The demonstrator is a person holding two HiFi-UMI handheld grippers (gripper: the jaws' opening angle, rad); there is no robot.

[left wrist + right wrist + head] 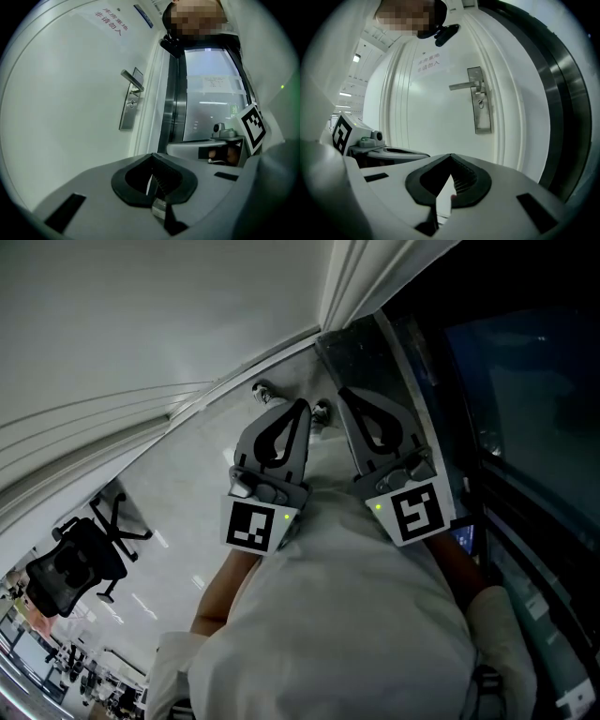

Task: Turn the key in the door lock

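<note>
A white door carries a silver lock plate with a lever handle; a small key seems to sit in the lock below the lever. The left gripper view shows the same plate and lever. Both grippers point at the door, well short of it. My left gripper is shut with nothing in it. My right gripper is also shut and empty. In the head view the left gripper and right gripper sit side by side near the lock.
A dark metal frame with a glass panel stands right of the door. A paper notice is stuck on the door above the handle. An office chair stands off to the left.
</note>
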